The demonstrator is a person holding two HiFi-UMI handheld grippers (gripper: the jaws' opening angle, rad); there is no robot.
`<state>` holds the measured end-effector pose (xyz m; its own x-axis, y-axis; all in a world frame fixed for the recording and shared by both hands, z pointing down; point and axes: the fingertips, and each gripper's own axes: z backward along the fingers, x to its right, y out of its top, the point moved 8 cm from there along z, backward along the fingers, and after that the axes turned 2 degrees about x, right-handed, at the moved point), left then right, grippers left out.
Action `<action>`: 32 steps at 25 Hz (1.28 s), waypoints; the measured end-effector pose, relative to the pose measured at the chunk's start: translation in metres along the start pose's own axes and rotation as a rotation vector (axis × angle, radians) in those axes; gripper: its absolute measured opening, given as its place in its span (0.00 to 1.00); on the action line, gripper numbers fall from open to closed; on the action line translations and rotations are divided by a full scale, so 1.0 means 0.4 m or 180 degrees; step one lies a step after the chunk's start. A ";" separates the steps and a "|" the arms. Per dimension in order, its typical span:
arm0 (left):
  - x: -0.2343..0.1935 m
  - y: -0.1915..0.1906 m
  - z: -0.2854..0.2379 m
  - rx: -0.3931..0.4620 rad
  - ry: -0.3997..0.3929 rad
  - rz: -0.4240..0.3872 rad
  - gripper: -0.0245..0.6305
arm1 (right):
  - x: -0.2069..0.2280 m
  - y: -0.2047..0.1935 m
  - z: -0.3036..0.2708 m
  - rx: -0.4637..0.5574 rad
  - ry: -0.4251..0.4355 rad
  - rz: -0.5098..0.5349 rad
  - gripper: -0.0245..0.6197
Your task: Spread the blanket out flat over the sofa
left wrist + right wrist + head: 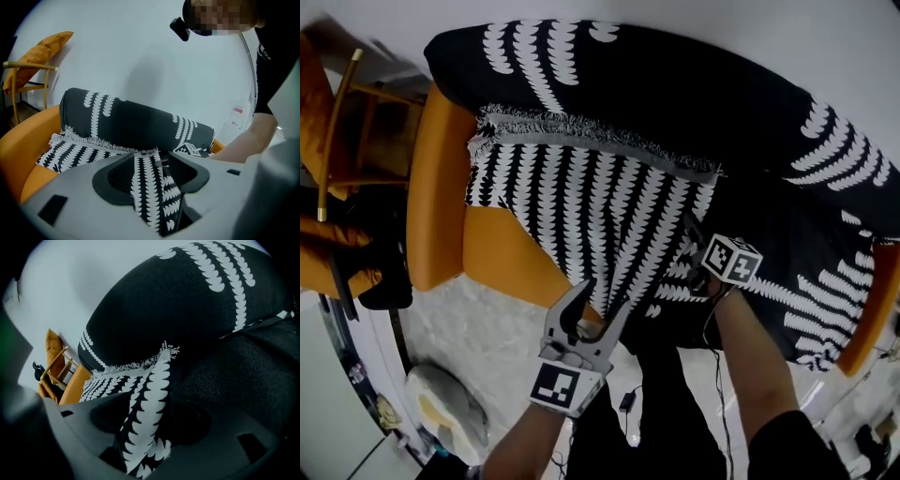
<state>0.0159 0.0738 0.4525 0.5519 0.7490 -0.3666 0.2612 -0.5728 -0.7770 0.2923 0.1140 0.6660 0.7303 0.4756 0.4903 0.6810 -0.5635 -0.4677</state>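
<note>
Inside left gripper (602,300) and right gripper (694,234) jaws — blanket (581,192) folds, seemingly tight.

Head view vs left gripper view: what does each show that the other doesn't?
Head view only: the pale speckled floor and the marker cube on the left gripper. Left gripper view only: the person's black head-mounted camera. Both: the black fringed blanket with white leaf pattern, pinched by the left gripper and draped over the orange upholstered sofa, plus the gold-framed chair.
</note>
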 end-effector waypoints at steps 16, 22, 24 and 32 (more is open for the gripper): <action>-0.024 -0.041 -0.001 0.0085 0.0039 -0.0014 0.37 | -0.099 0.003 0.018 0.0204 0.0156 0.0875 0.06; -0.103 -0.007 0.045 0.0178 0.0046 0.0079 0.37 | -0.320 -0.031 0.050 0.0344 0.0606 0.1499 0.06; -0.109 0.007 0.056 0.0207 0.0060 0.0119 0.37 | -0.374 -0.040 0.074 0.0385 0.0736 0.1643 0.06; -0.112 0.054 0.073 0.0293 0.0131 0.0183 0.37 | -0.540 -0.084 0.186 0.0515 0.1184 0.2273 0.06</action>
<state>-0.0265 0.0375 0.4370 0.5964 0.7004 -0.3921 0.1553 -0.5800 -0.7997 0.1159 0.0804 0.5212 0.9444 -0.2319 0.2329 0.0790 -0.5278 -0.8457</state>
